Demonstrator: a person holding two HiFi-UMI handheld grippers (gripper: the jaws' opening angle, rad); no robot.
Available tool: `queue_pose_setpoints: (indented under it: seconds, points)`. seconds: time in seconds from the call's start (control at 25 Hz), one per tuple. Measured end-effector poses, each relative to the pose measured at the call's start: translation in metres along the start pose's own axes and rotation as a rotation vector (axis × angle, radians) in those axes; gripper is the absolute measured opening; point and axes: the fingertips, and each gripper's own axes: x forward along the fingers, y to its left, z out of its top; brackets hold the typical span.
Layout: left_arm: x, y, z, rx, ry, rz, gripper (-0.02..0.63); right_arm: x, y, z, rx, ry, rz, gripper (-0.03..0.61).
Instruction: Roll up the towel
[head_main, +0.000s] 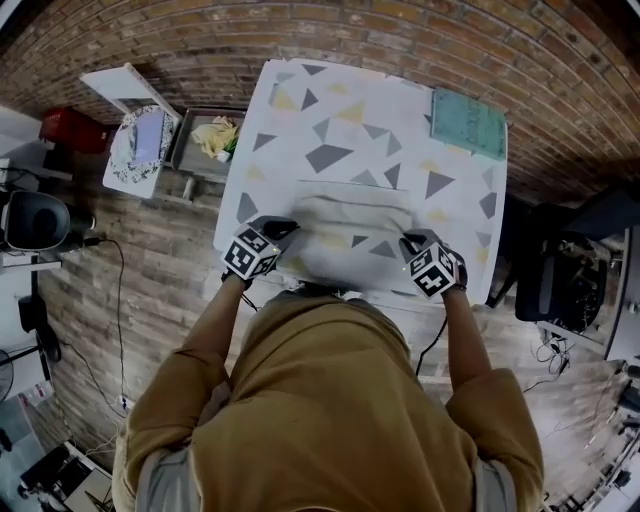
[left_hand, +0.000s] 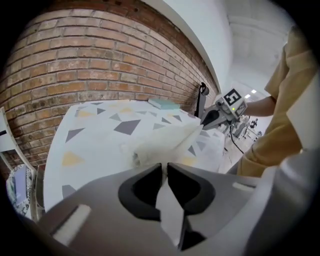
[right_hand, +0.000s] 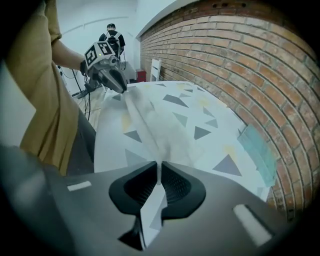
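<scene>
A pale towel (head_main: 350, 235) printed with grey and yellow triangles lies on the near part of the table (head_main: 300, 110), whose cover has the same print. My left gripper (head_main: 277, 231) is shut on the towel's near left corner and my right gripper (head_main: 411, 243) on its near right corner. In the left gripper view the jaws (left_hand: 164, 172) pinch a fold of towel (left_hand: 165, 142) that stretches across to the right gripper (left_hand: 212, 118). In the right gripper view the jaws (right_hand: 159, 172) clamp the towel edge (right_hand: 150, 125), which runs, lifted, to the left gripper (right_hand: 116, 80).
A folded teal cloth (head_main: 468, 122) lies at the table's far right corner. Left of the table stand a tray (head_main: 190, 155) with a yellow rag and a white stand (head_main: 140, 150). A brick wall (head_main: 330, 30) runs behind. A person (right_hand: 111, 35) stands far off.
</scene>
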Motion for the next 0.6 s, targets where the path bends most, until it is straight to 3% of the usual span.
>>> queue_pose_setpoints:
  seconds: [0.28, 0.6]
  points:
    - [-0.015, 0.011, 0.038, -0.048, -0.072, -0.025, 0.097, -0.016, -0.019, 0.026, 0.054, -0.044, 0.055, 0.031]
    - [0.012, 0.050, 0.058, -0.148, -0.033, -0.032, 0.092, 0.013, -0.073, 0.037, 0.188, -0.020, 0.077, 0.032]
